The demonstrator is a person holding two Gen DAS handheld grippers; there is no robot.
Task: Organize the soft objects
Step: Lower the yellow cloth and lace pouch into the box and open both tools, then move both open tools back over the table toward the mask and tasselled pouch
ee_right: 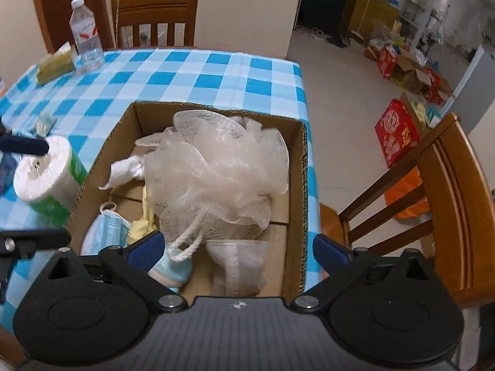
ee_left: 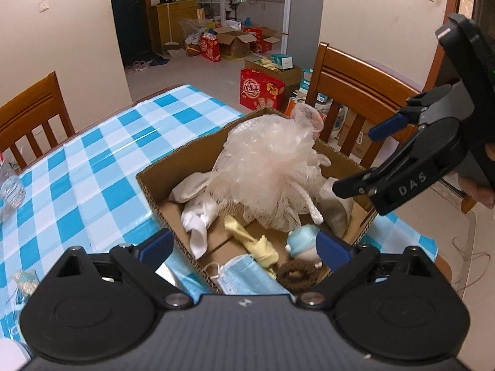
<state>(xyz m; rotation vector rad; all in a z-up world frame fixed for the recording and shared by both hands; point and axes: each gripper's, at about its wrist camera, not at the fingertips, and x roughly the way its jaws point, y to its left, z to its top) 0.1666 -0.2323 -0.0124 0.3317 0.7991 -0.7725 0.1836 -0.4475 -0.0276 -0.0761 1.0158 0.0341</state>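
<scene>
Box (ee_right: pixel 304 167) sits on the checked table (ee_right: pixel 191 74), already well filled. The loofah (ee_right: pixel 216 167) lies on top in the middle, rope loop hanging toward me. Under and around it I see a white sock (ee_left: pixel 198 216), yellow cloth (ee_left: pixel 250 238), face mask (ee_left: pixel 247 273), brown scrunchie (ee_left: pixel 298 273), a small blue-and-white toy (ee_left: pixel 301 241) and a pale cloth (ee_right: pixel 238 262).

My left claw (ee_left: pixel 244 247) is spread wide over the box's near corner, nothing in it. My right claw (ee_right: pixel 238 249) is also wide open and empty above the box, loofah below and clear of the pads.

I judge most of the sorting done. Left outside: a paper roll (ee_right: pixel 43 173) just beside the box's left wall and a yellowish pack (ee_right: pixel 54 65) near the bottle (ee_right: pixel 85 37). Can't tell if those count as soft items to pack.
</scene>
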